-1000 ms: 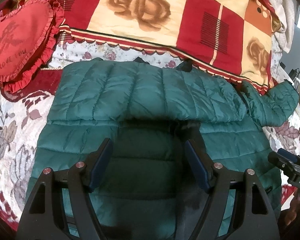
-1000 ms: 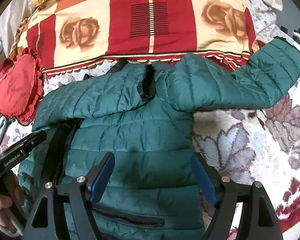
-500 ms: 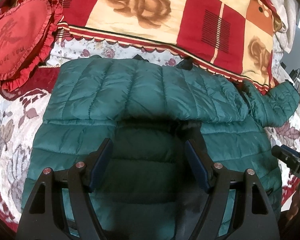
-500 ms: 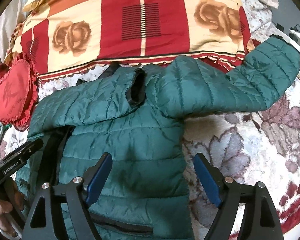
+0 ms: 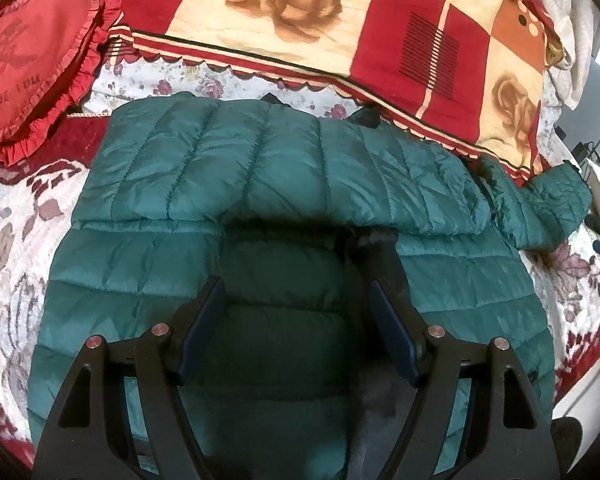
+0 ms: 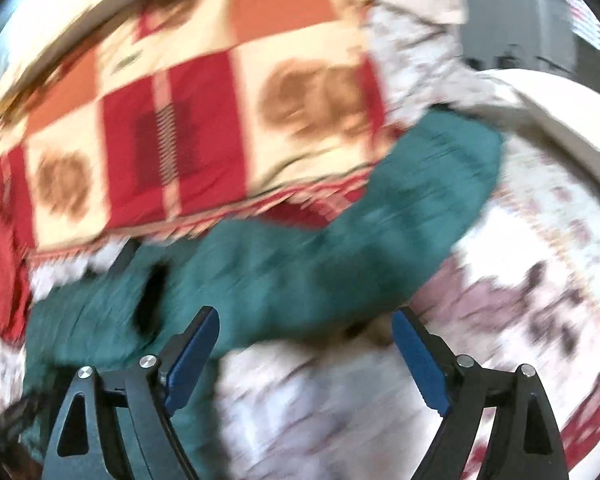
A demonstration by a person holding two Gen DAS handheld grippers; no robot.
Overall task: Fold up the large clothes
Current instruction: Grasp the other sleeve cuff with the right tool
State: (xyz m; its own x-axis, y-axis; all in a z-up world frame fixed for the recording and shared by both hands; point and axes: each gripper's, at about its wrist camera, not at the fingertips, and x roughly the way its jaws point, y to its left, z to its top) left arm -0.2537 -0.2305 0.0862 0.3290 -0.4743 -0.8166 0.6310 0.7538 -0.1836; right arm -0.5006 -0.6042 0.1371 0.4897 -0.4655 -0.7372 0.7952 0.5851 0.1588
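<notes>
Green quilted fabric fills most of what we see from the left wrist: the jacket (image 5: pixel 292 184) lies spread on the bed (image 5: pixel 16 248), whose cover is pale with dark red flowers. We see one sleeve (image 5: pixel 284 168) folded across the chest, running from the left shoulder toward the right side, and the other sleeve (image 5: pixel 548 208) reaching out to the right edge of the bed. Beyond the collar lies a blanket (image 5: pixel 340 28) in red, cream and orange squares with brown roses, its scalloped hem close to the jacket's top edge. At the far left we find a red heart-shaped cushion (image 5: pixel 32 56) with a ruffled rim, resting apart from the jacket. Our left hand-held gripper (image 5: pixel 296 300) hangs over the lower body of the jacket with its blue-padded fingers spread wide and nothing between them; we cannot tell whether they touch the fabric. The right wrist view is badly smeared by motion, yet we can make out the right hand-held gripper (image 6: pixel 304 340), also spread wide and holding nothing, over the pale bed cover at the jacket's right side. In that view the outstretched sleeve (image 6: pixel 400 224) runs up and to the right ahead of the fingers, with the blanket (image 6: pixel 204 136) behind it and a pale curved edge (image 6: pixel 572 120) beyond the sleeve's cuff.
</notes>
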